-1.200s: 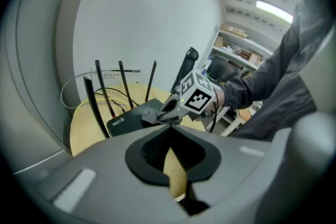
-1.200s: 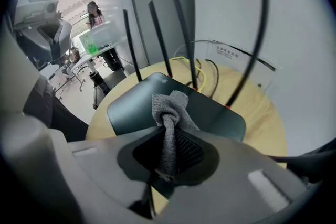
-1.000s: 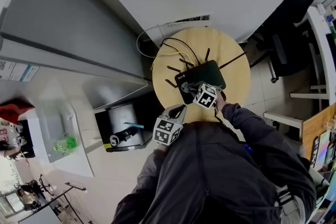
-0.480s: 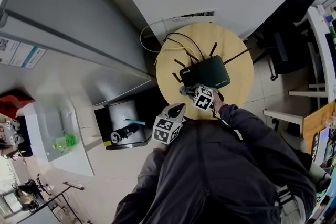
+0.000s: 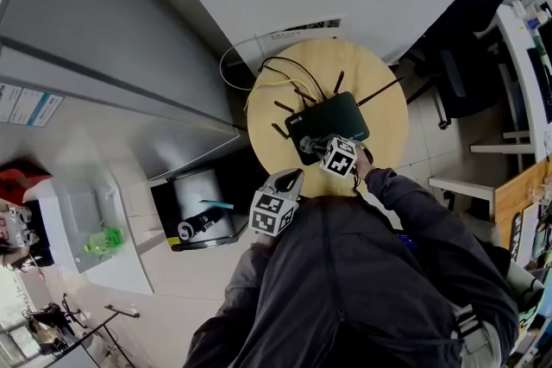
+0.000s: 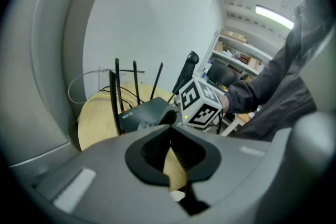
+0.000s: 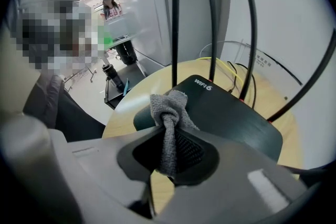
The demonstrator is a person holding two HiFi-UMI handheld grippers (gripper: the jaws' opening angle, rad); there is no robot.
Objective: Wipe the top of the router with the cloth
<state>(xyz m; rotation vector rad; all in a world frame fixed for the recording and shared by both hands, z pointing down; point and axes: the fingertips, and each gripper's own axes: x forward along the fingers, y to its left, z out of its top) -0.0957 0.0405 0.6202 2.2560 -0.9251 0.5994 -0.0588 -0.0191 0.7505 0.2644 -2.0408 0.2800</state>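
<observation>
Cloth (image 7: 169, 107) fills the jaws of my right gripper (image 7: 168, 139), which clamp its grey twisted tail. Its knotted end lies over the near left corner of the black router (image 7: 231, 113), by the WiFi 6 print. The router sits on the round wooden surface (image 7: 134, 98), antennas (image 7: 174, 29) upright, cables (image 7: 236, 73) behind. My left gripper (image 6: 169, 157) hangs at the surface's near edge, jaws closed on nothing.

A: The cloth (image 7: 168, 110), centre of the right gripper view?
B: Grey terry, rough and nubby. The router (image 7: 231, 118) is dark plastic, smooth, with a faint satin sheen.
A: And the round table (image 7: 118, 113)?
B: Pale wood-look top, matt. The 4 antennas (image 7: 175, 34) are matt black plastic.
</observation>
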